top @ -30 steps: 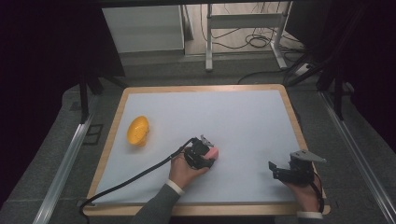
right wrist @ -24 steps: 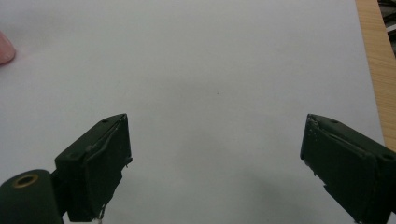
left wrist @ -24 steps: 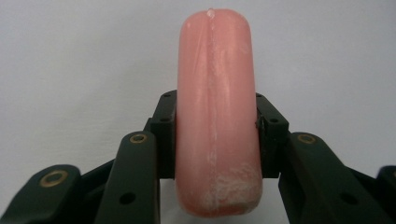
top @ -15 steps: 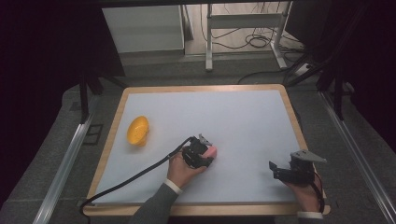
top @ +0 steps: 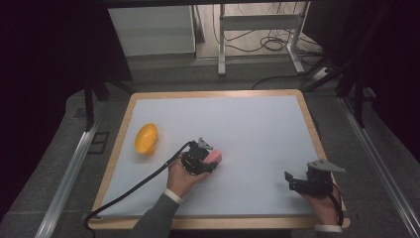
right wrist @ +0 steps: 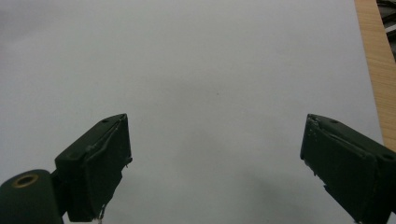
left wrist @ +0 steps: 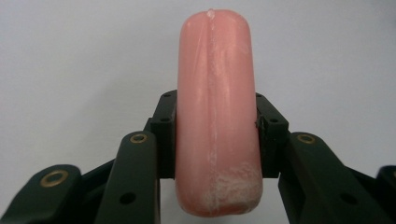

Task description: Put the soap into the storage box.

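The left tongs (top: 212,159), clamping the pink sausage (left wrist: 215,116), have shifted toward the yellow bowl (top: 146,138); right tongs (right wrist: 215,163) gape.

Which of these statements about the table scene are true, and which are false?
1. The left hand-held gripper grips a pink, rounded sausage-shaped object. True.
2. The right hand-held gripper holds the orange oval bowl. False: its jaws are open and hold nothing.
3. The orange oval bowl lies on the white table mat near its left edge. True.
4. The two hand-held grippers touch each other. False: they are far apart.
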Tool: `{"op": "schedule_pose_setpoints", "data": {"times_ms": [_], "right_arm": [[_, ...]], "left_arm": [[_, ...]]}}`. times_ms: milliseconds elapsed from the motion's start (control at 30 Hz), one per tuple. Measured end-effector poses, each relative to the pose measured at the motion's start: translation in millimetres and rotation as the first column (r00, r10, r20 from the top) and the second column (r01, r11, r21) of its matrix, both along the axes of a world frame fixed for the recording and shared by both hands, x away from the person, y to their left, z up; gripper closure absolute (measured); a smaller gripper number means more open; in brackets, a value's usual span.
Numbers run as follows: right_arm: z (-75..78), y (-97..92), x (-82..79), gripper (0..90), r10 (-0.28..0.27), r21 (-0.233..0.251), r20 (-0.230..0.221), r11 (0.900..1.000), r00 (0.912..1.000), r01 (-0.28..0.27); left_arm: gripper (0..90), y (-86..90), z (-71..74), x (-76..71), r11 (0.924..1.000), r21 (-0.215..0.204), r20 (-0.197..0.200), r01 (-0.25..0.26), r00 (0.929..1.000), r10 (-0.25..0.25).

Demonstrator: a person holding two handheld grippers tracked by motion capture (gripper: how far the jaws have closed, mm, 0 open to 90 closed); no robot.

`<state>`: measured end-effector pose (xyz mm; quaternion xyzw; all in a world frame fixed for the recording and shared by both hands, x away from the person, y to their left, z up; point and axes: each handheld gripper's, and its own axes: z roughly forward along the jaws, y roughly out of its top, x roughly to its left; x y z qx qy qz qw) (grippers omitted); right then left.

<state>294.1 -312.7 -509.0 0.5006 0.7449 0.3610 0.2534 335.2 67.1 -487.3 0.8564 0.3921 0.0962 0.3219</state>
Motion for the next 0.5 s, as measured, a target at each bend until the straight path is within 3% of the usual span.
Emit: {"op": "schedule_pose_setpoints", "data": {"times_ms": [500], "right_arm": [[-0.2, -0.1, 0.0, 8.2, 0.000, 0.000, -0.003, 1.0000, 1.0000, 0.000]], "left_arm": [[60.3, 21.7, 14.5, -1.0, 0.9992, -0.013, 0.027, -0.038, 0.9989, 0.038]]}}
